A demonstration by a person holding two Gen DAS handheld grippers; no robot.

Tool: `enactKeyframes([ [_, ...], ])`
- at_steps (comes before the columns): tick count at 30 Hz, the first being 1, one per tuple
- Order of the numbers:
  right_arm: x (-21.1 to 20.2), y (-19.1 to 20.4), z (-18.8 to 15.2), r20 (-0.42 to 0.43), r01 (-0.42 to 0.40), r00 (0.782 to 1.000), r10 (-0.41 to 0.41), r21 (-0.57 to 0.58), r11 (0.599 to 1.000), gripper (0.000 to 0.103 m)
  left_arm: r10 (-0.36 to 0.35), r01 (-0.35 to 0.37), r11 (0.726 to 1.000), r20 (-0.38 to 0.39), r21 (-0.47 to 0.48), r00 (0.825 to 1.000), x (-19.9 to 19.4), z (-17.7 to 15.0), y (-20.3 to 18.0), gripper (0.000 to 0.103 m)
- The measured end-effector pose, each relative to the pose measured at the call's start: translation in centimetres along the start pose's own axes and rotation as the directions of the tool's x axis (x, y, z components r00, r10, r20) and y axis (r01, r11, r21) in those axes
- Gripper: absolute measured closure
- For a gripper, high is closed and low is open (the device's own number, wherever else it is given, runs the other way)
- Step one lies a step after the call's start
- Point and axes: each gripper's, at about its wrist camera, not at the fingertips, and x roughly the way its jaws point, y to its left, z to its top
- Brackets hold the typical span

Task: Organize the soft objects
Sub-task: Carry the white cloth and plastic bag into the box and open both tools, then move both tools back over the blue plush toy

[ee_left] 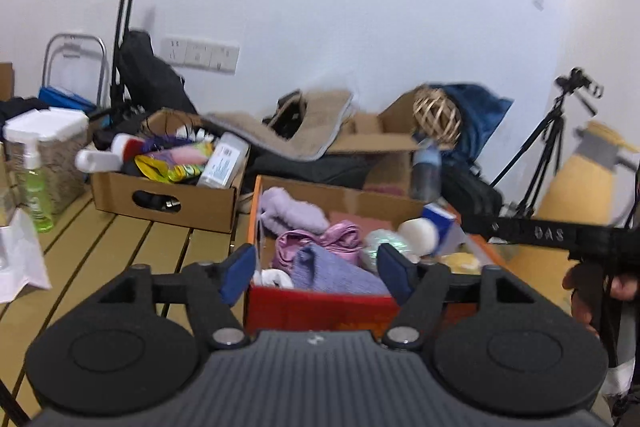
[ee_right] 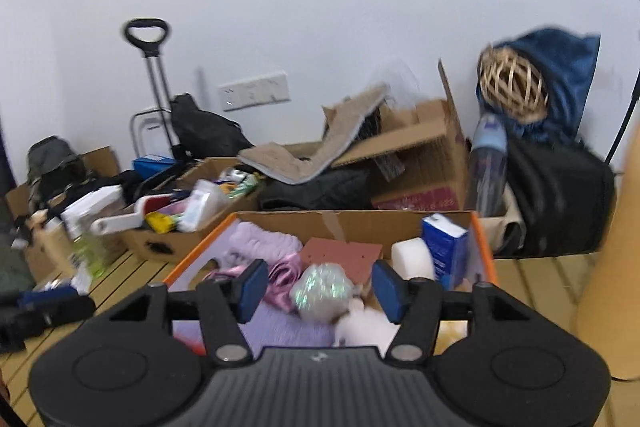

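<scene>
An orange-rimmed cardboard box (ee_left: 256,211) (ee_right: 482,239) lies right in front of both grippers. It holds a lilac fluffy item (ee_left: 292,211) (ee_right: 260,241), a pink satin cloth (ee_left: 320,239) (ee_right: 284,279), a purple knit cloth (ee_left: 332,271) (ee_right: 280,327), a shimmering ball (ee_left: 384,243) (ee_right: 320,301), a white sponge (ee_left: 418,233) (ee_right: 412,259) and a blue carton (ee_left: 440,223) (ee_right: 444,247). My left gripper (ee_left: 316,273) hangs open over the box's near edge, holding nothing. My right gripper (ee_right: 320,291) is open above the ball, its pads clear of it.
A brown box (ee_left: 160,195) (ee_right: 160,247) of mixed items stands to the left on the slatted wooden surface (ee_left: 120,247). A green spray bottle (ee_left: 36,195), a water bottle (ee_left: 426,171), a wicker ball (ee_left: 436,115), a tripod (ee_left: 548,143) and dark bags crowd the back. A hand (ee_left: 580,283) shows at the right.
</scene>
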Motion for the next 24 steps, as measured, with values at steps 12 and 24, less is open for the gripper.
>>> enactKeyframes([
  [12, -15.7, 2.4, -7.5, 0.034, -0.002, 0.999, 0.004, -0.057, 0.998, 0.033, 0.007, -0.007, 0.999, 0.018, 0.038, 1.000, -13.8, -6.9, -4.9, 0.021],
  [24, -25.7, 4.0, -17.9, 0.036, 0.040, 0.999, -0.038, -0.045, 0.998, 0.028, 0.034, -0.033, 0.999, -0.030, 0.034, 0.999, -19.7, -15.9, -6.6, 0.019],
])
